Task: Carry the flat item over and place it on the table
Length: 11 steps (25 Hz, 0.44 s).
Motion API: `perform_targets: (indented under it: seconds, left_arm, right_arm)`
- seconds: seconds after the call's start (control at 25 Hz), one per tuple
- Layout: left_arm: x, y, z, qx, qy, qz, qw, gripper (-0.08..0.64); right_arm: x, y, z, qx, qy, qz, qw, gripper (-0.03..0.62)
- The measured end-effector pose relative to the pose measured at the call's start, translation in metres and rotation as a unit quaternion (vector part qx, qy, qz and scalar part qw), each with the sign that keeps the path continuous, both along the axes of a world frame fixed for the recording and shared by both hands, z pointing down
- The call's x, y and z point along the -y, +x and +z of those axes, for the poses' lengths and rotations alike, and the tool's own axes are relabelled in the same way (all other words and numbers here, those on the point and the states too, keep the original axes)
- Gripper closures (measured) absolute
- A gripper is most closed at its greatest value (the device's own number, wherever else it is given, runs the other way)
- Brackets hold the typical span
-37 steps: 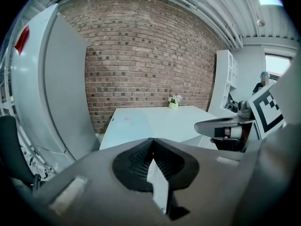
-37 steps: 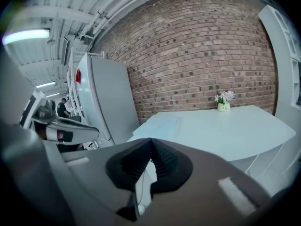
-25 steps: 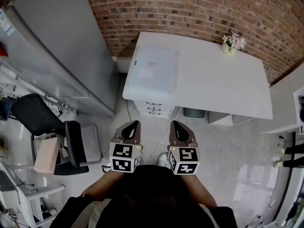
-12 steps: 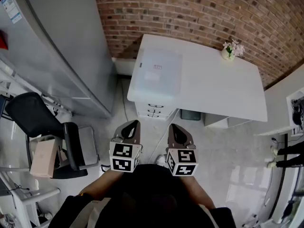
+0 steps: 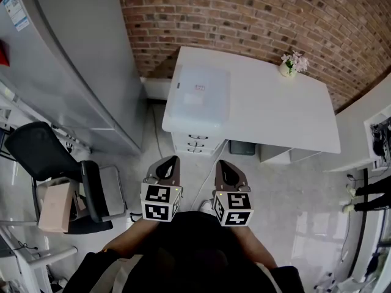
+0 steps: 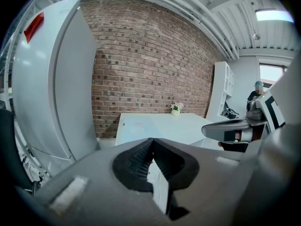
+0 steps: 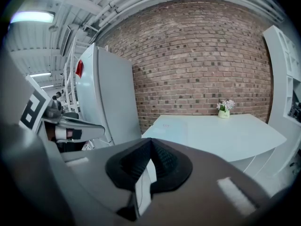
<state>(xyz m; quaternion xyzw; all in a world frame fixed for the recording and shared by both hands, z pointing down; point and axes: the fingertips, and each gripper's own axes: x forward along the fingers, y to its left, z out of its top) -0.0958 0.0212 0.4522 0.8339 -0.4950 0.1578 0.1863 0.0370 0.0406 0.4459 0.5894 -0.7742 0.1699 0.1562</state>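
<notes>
With left tool [image 5: 173,160] and right tool [image 5: 221,162] closed and empty, the flat item [image 5: 198,93] on the bench [image 5: 287,115] looks thin, light and slick, so pinch its edge.

floor [image 5: 287,194] ahead open to table [image 5: 275,115] | fridge [image 5: 73,60], chair [image 5: 46,154] crowd left | brick wall [image 5: 244,11] behind table

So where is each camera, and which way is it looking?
Head view: on the person's head, looking steeply down at the white table; left gripper, right gripper and the person's dark top show.
Left gripper view: on the left gripper, looking along its shut jaws at the table and brick wall; right gripper shows at right.
Right gripper view: on the right gripper, along its shut jaws at the table; left gripper shows at left.
Shared: all see the table and flower pot.
</notes>
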Motion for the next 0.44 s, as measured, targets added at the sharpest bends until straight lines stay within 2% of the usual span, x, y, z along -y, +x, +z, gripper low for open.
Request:
perform_targets:
  seconds: [0.44]
  left_arm:
    - [-0.0033, 0.0012, 0.0014, 0.000, 0.000, -0.001, 1.0000, 0.557]
  right_arm:
    - [-0.0045, -0.0011, 0.0028, -0.001, -0.001, -0.001, 1.000, 0.592]
